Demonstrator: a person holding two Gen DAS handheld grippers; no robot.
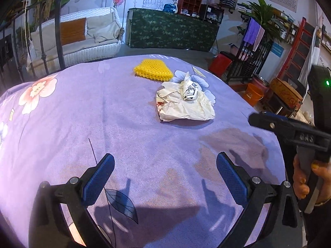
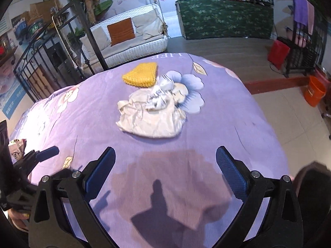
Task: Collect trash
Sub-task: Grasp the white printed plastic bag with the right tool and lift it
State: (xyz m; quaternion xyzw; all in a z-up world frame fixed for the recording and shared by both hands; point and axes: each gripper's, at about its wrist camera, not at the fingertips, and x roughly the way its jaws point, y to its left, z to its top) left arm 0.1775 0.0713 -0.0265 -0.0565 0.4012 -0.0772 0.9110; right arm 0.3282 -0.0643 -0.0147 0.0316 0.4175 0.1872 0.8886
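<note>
A crumpled cream plastic bag [image 1: 184, 105] [image 2: 151, 115] lies on the purple flowered tablecloth [image 1: 103, 113] [image 2: 227, 113]. A crumpled white printed wrapper [image 1: 189, 88] [image 2: 159, 99] lies on top of it. A yellow foam net [image 1: 154, 69] [image 2: 140, 74] lies just behind them. My left gripper [image 1: 165, 171] is open and empty, well short of the bag. My right gripper [image 2: 165, 165] is open and empty, nearer the table's front, with the bag ahead. The right gripper also shows at the right edge of the left wrist view [image 1: 289, 128].
An orange bucket [image 2: 315, 90] and a red bin [image 2: 278, 53] stand on the floor to the right. A white wicker swing seat [image 1: 82, 39] and a green-covered counter [image 1: 171, 31] stand beyond the table. A black metal railing [image 2: 41, 62] is at the left.
</note>
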